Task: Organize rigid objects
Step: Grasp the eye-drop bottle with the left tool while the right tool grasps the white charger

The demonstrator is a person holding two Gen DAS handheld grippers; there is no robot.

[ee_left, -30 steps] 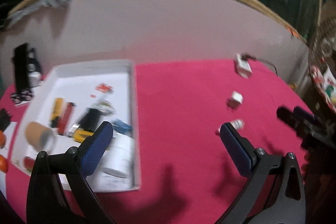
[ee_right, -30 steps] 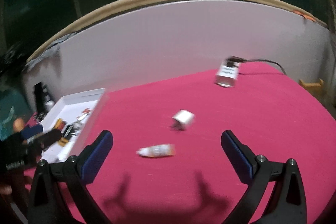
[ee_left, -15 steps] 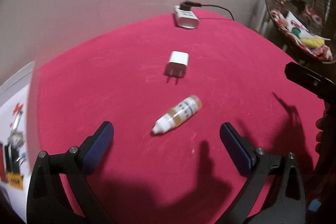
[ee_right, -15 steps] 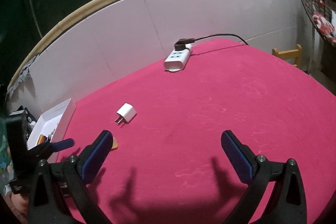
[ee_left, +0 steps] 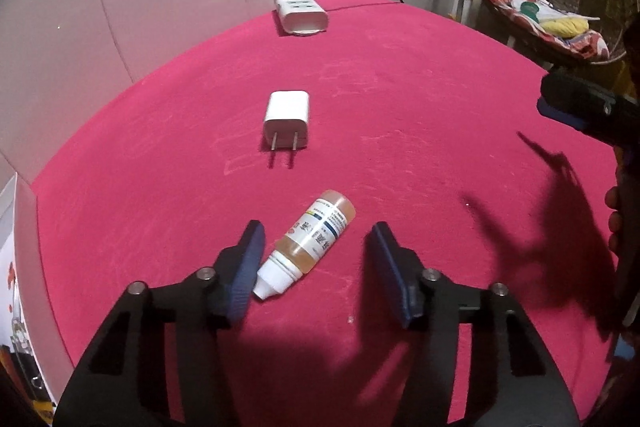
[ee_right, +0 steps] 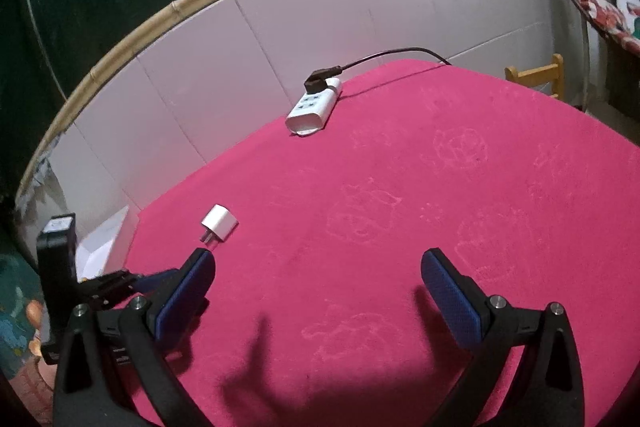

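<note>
A small dropper bottle (ee_left: 308,245) with amber liquid and a white cap lies on the pink tablecloth (ee_left: 420,107). My left gripper (ee_left: 316,263) is open and low around it, the bottle lying between the fingers, its cap close to the left finger (ee_left: 246,267). A white plug adapter (ee_left: 287,118) lies beyond it, also in the right wrist view (ee_right: 219,223). My right gripper (ee_right: 318,287) is open and empty above the cloth. The left gripper shows at its left (ee_right: 120,283).
A white power strip (ee_left: 302,14) with a black plug and cable lies at the table's far edge, also in the right wrist view (ee_right: 315,106). A white tray (ee_left: 16,267) sits at the left edge. A white panel wall (ee_right: 280,27) backs the table.
My left gripper has swung from the tray to the bottle, lowered around it and narrowed its opening. My right gripper has swung right; the bottle has left its view.
</note>
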